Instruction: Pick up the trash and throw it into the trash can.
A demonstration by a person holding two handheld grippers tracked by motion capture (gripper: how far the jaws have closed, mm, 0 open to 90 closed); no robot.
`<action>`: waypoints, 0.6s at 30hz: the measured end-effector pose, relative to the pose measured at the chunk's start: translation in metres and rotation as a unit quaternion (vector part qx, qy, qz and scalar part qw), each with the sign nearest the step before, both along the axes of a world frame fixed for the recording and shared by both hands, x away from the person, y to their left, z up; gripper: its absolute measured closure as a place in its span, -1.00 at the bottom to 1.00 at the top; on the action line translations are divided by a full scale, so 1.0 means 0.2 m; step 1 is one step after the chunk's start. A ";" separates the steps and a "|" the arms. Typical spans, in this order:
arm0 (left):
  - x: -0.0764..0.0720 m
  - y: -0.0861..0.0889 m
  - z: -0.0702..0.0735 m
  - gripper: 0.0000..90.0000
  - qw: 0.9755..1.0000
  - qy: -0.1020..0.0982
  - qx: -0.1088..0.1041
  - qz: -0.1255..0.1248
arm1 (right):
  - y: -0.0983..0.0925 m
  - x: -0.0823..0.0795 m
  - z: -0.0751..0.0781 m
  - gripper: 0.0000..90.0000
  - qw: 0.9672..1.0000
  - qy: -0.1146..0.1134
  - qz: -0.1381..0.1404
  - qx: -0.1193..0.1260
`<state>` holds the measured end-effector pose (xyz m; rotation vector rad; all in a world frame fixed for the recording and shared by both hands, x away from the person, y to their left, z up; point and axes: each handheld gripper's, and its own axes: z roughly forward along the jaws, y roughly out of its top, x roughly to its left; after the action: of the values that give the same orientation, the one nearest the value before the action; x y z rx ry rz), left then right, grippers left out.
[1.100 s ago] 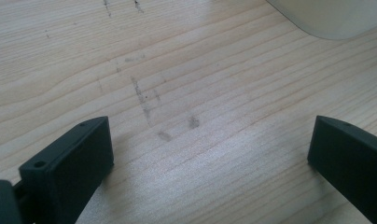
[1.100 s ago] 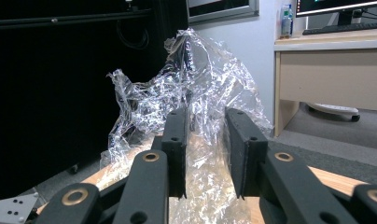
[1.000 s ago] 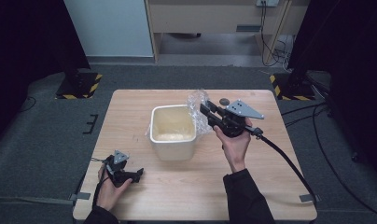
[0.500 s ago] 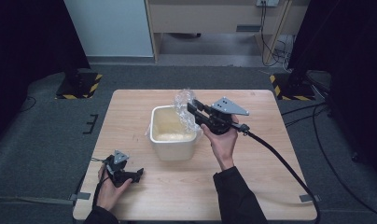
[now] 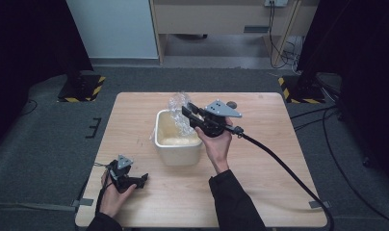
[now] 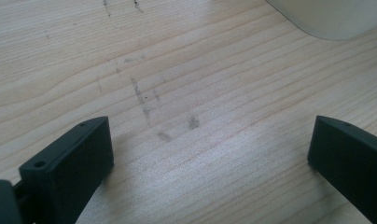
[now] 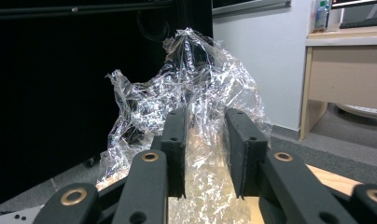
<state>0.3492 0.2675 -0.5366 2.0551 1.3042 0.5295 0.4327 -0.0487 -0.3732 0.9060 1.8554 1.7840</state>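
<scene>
Your right gripper (image 5: 188, 112) pinches crinkled film (image 7: 196, 107) above the tub (image 5: 178, 137); your left gripper (image 5: 142, 179), jaws wide and empty, rests near the table's (image 5: 279, 163) front-left corner.

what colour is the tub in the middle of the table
Cream-white, the tub shows best in the high view.

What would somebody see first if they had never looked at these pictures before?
The shiny crumpled plastic wrap catches the eye first, pinched between the jaws of the right gripper and held up over the white tub in the middle of the wooden table. Next comes the left gripper, open and resting low at the near left corner of the table, holding nothing.
</scene>
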 end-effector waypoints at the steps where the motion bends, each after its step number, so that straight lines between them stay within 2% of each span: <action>1: 0.00 0.00 0.00 -1.00 1.000 0.000 0.000 0.000 | 0.02 0.00 0.00 0.56 1.000 0.000 0.002 -0.003; 7: 0.00 0.00 0.00 -1.00 1.000 0.000 0.000 0.000 | 0.06 0.02 -0.04 0.48 1.000 0.003 0.001 -0.018; 9: 0.00 0.00 0.00 -1.00 1.000 0.000 0.000 -0.001 | 0.06 0.03 -0.05 0.35 1.000 0.011 -0.001 -0.028; 12: 0.00 0.00 0.00 -1.00 1.000 0.000 0.001 -0.001 | 0.07 0.04 -0.07 0.10 0.999 0.011 -0.009 -0.041; 15: 0.00 0.00 0.00 -1.00 1.000 0.000 0.000 0.000 | 0.06 0.04 -0.06 -0.07 0.999 0.013 -0.009 -0.042; 18: 0.00 0.00 0.00 -1.00 1.000 0.000 0.000 0.000 | 0.03 0.03 -0.02 -0.15 0.999 0.010 -0.012 -0.041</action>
<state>0.3492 0.2675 -0.5366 2.0555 1.3040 0.5293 0.4391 -0.0425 -0.3782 0.9150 1.9085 1.6780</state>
